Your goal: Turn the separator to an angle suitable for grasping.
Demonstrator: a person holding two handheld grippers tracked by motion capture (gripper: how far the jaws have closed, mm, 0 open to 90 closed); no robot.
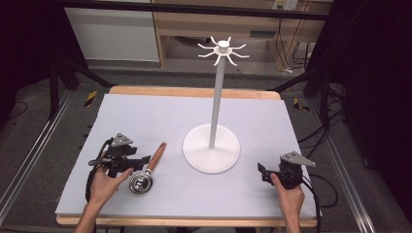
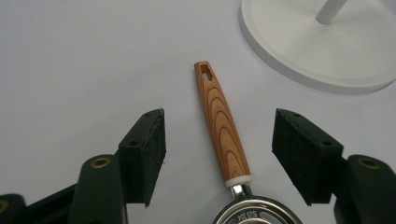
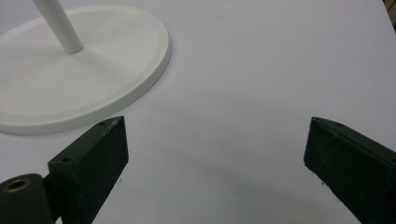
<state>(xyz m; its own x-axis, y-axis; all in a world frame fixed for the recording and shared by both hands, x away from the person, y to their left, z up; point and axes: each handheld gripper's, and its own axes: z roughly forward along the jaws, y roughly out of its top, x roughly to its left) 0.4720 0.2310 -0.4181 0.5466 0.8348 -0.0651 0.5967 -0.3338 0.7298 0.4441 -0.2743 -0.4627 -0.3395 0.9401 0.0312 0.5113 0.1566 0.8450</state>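
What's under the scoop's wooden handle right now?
The wooden handle lies flat on the bare white table, between the left gripper's open jaws. The scoop's bowl hides what's beneath it.

left tongs (image 1: 144,160) sit at lower left beside the wooden-handled strainer (image 1: 147,171) on the desk (image 1: 145,116); white hook stand (image 1: 212,145) centre; right tongs (image 1: 262,172) lower right.
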